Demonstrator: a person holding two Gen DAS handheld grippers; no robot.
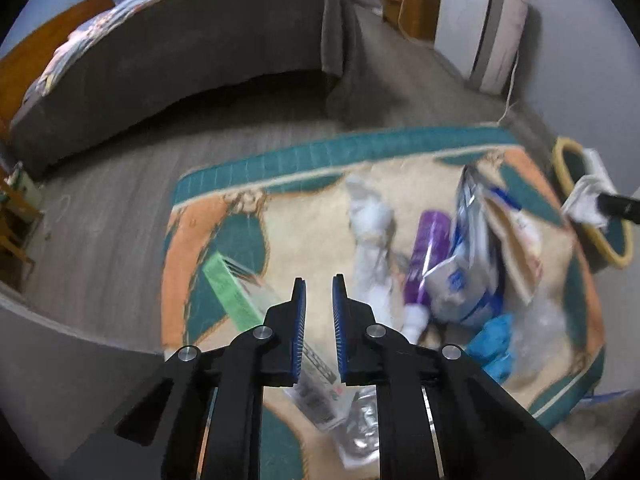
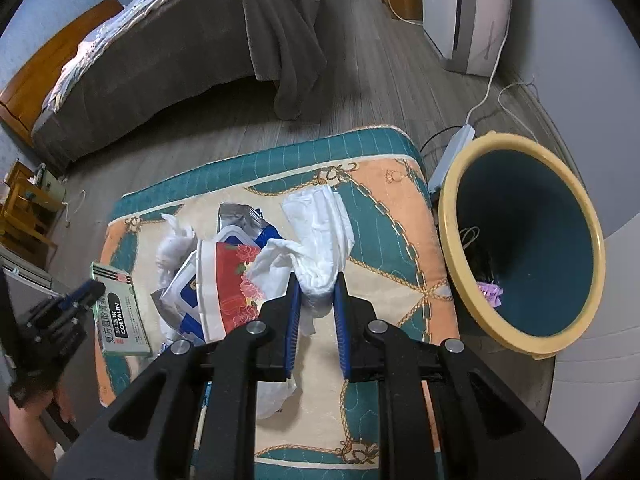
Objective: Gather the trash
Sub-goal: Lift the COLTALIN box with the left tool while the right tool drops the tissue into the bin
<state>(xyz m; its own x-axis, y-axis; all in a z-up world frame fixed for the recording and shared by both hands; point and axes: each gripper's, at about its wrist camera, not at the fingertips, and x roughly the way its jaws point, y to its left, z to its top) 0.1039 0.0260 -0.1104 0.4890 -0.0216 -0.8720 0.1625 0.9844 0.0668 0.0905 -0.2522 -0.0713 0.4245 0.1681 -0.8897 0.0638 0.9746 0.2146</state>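
My right gripper (image 2: 316, 280) has its jaws drawn in to a narrow gap and pinched on the lower end of a white wad of tissue (image 2: 320, 220). The rest of the wad spills up and away from the pads. I hold it by one end so it hangs free of the other litter and can go straight into the bin (image 2: 447, 216), which stands open-mouthed just beside the cushion (image 2: 384, 216) on my right. My left gripper (image 1: 319, 280) is closed to about the same narrow gap on the green medicine box (image 1: 230, 288). The box runs slantwise between the pads, and I judge it gripped across its thin side, which is the only way so flat a thing fits these jaws, though that view is blurred. The remaining trash lies heaped on the cushion: a purple bottle (image 1: 428, 248), a blue glove (image 1: 492, 340) and a pile of packets between my two hands. Both hands tip steeply downward, wrists above the cushion. The right is nearer the bin, while the left is at the far edge, so its box has the whole cushion to cross.
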